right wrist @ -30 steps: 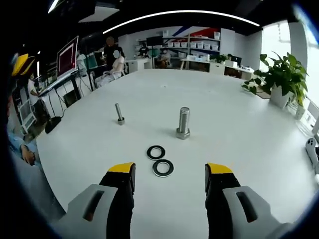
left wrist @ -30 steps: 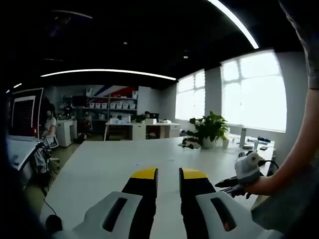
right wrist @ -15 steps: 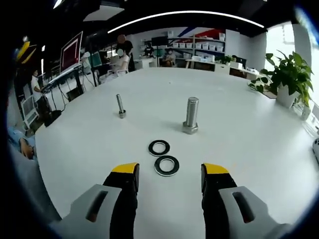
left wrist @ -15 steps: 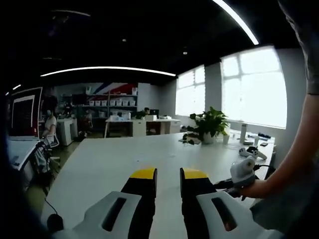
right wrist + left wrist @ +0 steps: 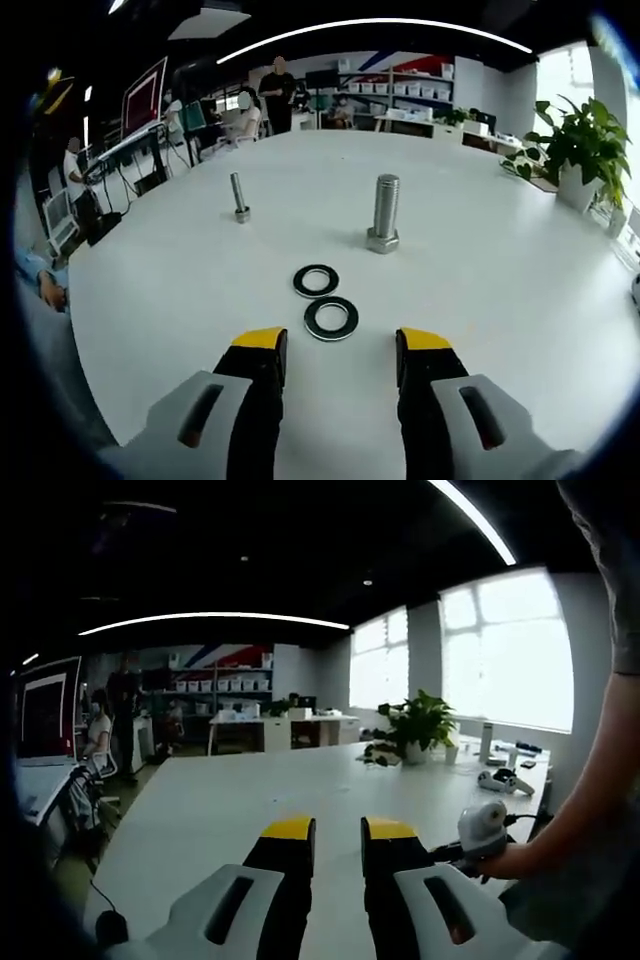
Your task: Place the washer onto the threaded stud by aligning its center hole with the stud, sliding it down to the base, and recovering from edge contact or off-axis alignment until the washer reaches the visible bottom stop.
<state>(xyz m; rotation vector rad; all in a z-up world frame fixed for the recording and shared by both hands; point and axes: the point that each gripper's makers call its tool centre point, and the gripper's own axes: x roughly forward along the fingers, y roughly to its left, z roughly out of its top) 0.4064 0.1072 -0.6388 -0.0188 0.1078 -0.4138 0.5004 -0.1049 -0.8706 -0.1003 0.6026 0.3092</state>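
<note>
White tabletop [image 5: 520,270] carries no lettering I can read. My right gripper [image 5: 340,345] hovers with jaws apart just short of the nearer washer [image 5: 331,318], which lies flat touching a second washer [image 5: 316,281]. Beyond stand the thick threaded stud [image 5: 384,213] and a thinner bolt [image 5: 238,197], well apart. My left gripper [image 5: 338,832] holds its jaws nearly together, empty, pointing toward a potted plant [image 5: 412,727].

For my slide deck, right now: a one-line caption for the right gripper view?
Right gripper open above two washers lying before an upright large stud and a thinner stud.
</note>
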